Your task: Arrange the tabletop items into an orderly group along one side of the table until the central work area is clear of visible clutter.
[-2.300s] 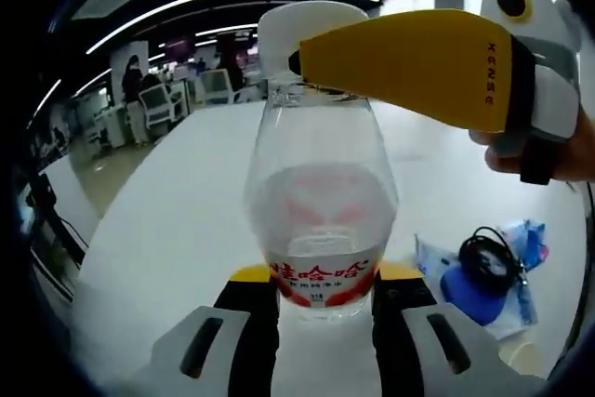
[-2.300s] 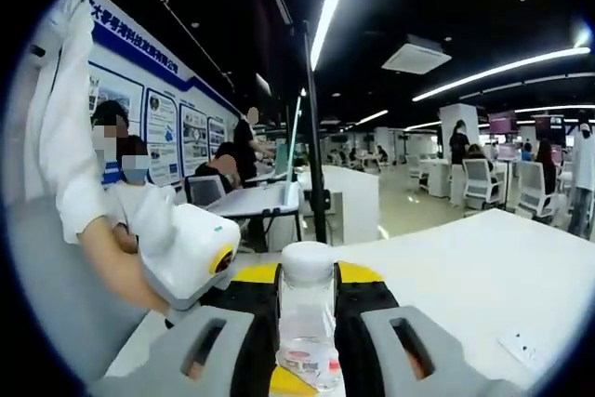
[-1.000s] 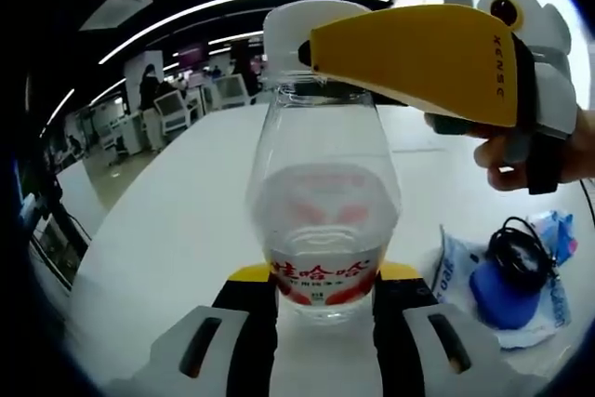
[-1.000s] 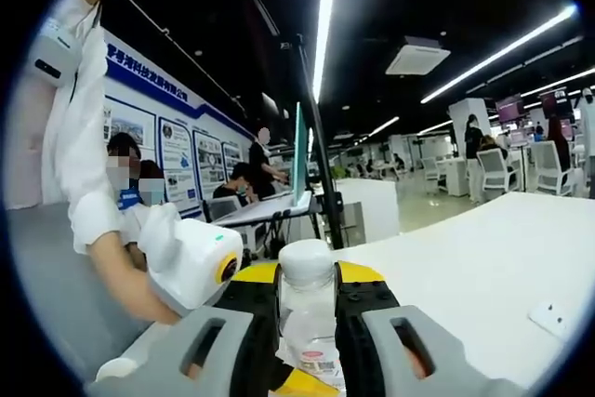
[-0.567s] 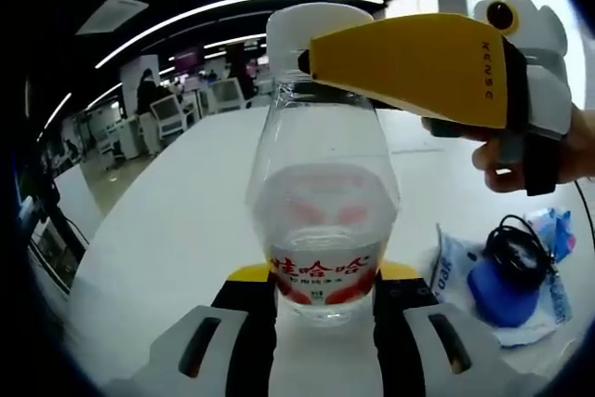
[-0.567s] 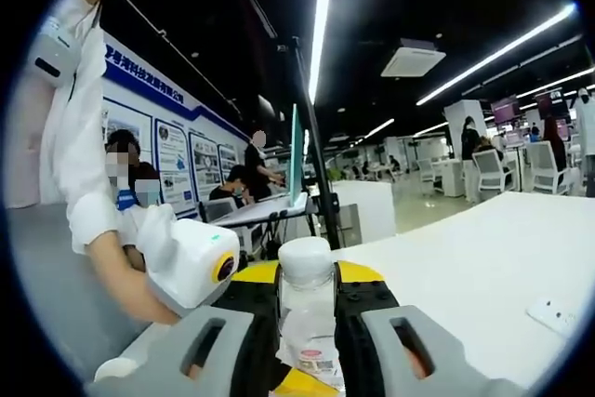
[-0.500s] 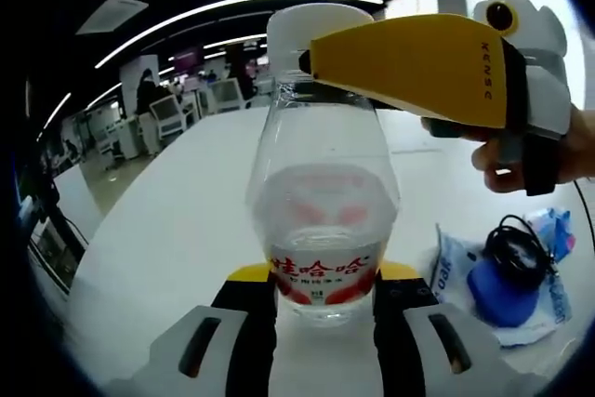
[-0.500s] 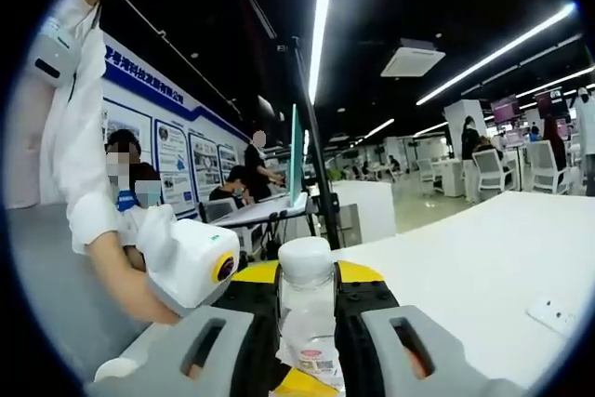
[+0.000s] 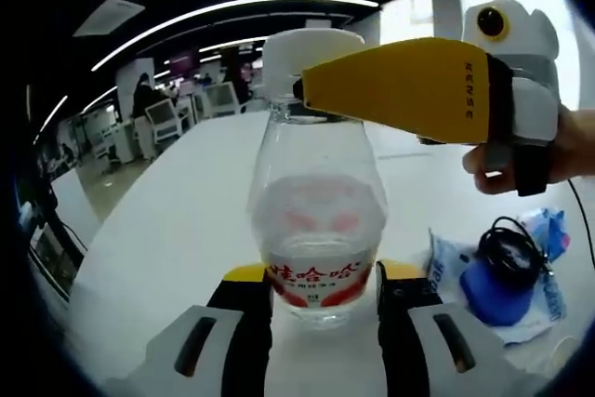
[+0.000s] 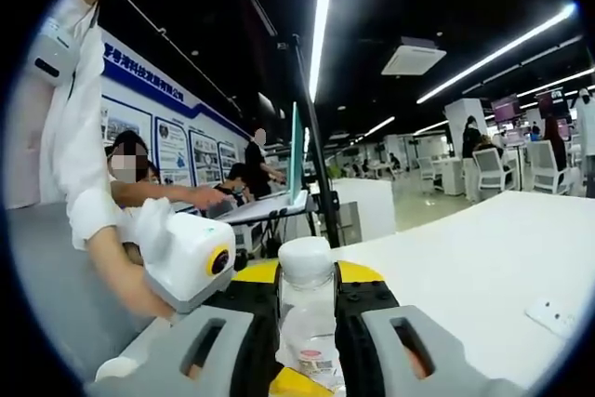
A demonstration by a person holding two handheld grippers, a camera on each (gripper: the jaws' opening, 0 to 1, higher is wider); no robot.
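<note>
One clear plastic water bottle with a red label [image 9: 318, 230] stands on the white tabletop [image 9: 177, 230]. The left gripper [image 9: 321, 297] has its jaws closed on the bottle's base, the right gripper [image 10: 307, 304] has its jaws closed around the neck. One blue pouch with a black cable [image 9: 502, 271] lies to the right.

- Clear water bottle [image 10: 308, 309], white cap, stood clamped between right gripper [image 10: 308, 323] jaws.
- Left gripper [image 10: 186, 262] in a hand, just left.
- White table [image 10: 465, 258] beyond.

A white worktop [image 9: 177, 230] carries, right of the left tongs, a blue-and-white packet [image 9: 535, 299] with a black cable coil [image 9: 502, 248] on top.
</note>
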